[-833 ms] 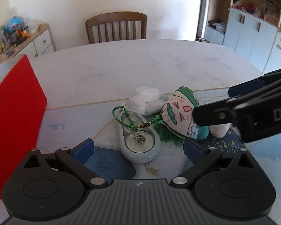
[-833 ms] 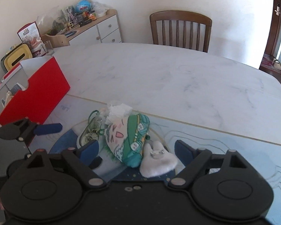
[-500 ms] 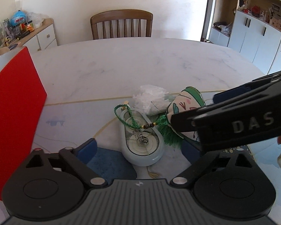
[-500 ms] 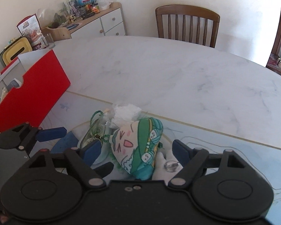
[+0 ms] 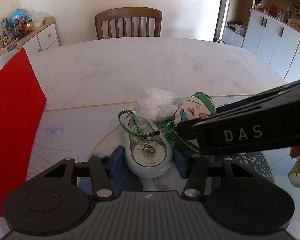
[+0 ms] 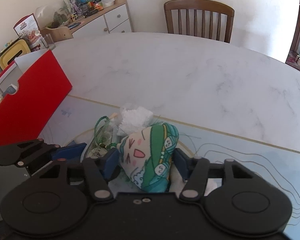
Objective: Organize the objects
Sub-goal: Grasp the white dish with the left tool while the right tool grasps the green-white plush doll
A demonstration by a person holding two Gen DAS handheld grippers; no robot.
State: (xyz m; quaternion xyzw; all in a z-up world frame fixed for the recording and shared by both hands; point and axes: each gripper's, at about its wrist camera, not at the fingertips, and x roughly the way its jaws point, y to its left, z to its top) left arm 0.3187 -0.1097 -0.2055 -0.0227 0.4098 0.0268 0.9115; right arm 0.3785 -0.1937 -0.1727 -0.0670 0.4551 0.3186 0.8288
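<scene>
Grippers both low over the near edge of the table (image 5: 150,64), on the pale blue mat (image 5: 70,132) that covers it there, and both sets of jaws have just been closing. Left gripper (image 5: 148,159) has its 2 blue pads either side of the correction tape dispenser (image 5: 148,152), a pale oval case lying flat on the mat; the pads look to be right against its sides, so it reads as a grip, about half closed. Right gripper (image 6: 146,162) is on the stuffed charm (image 6: 150,156), a small cloth pouch with a cartoon face and a green and teal cap, standing tilted between the blue pads, which press its 2 flanks. From the left wrist view that same charm (image 5: 192,108) shows just right of the dispenser, half hidden by the black bar of the right gripper crossing in from the right. Its green cord (image 5: 130,124) loops over the top of the dispenser and its tassel hangs beside it. Crumpled clear plastic bag (image 5: 158,104) sits just behind both, touching them. Red box (image 6: 30,104) stands at the left edge of the table, well apart from the pile. Wooden chair (image 5: 128,24) is pushed in at the far edge.
</scene>
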